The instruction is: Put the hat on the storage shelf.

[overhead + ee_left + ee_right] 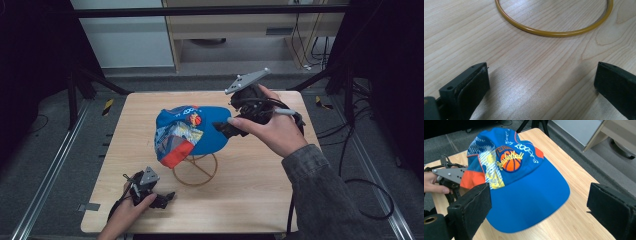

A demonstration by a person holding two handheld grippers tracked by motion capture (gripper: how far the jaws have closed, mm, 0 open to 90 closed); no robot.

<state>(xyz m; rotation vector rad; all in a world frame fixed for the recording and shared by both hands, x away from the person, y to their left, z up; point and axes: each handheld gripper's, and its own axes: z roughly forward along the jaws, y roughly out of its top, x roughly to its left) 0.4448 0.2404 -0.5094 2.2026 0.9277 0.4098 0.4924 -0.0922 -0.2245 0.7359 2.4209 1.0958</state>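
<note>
We see a blue cap (192, 131) printed with a basketball sitting on a yellow wire stand (195, 170) near the middle of the table (260, 185), its brim pointing toward the right side. The stand's round base ring (554, 32) lies flat on the pale wood.

The table is light wood with a straight grain, and bare wood lies on every side of the stand. Around it we see grey floor (45, 165), metal rails along both sides, a black frame, and a pale cabinet (250, 30) behind the far edge.

The right tongs (225, 127) are held above the table at the cap's brim, tilted down toward it, with the person's right hand (270, 127) wrapped around the body and the grey sleeve coming in from the lower right. In the right gripper view the jaws stand wide apart, with the brim low between them and not pinched.

The left tongs (165, 199) rest low near the table's near edge, just left of the stand's base, held by the left hand (125, 212). In the left gripper view their jaws are wide too, with nothing between them, and the ring lies ahead of them.

Open table lies to the right of the cap and along the near right corner; the left tongs sit close to the near edge.
</note>
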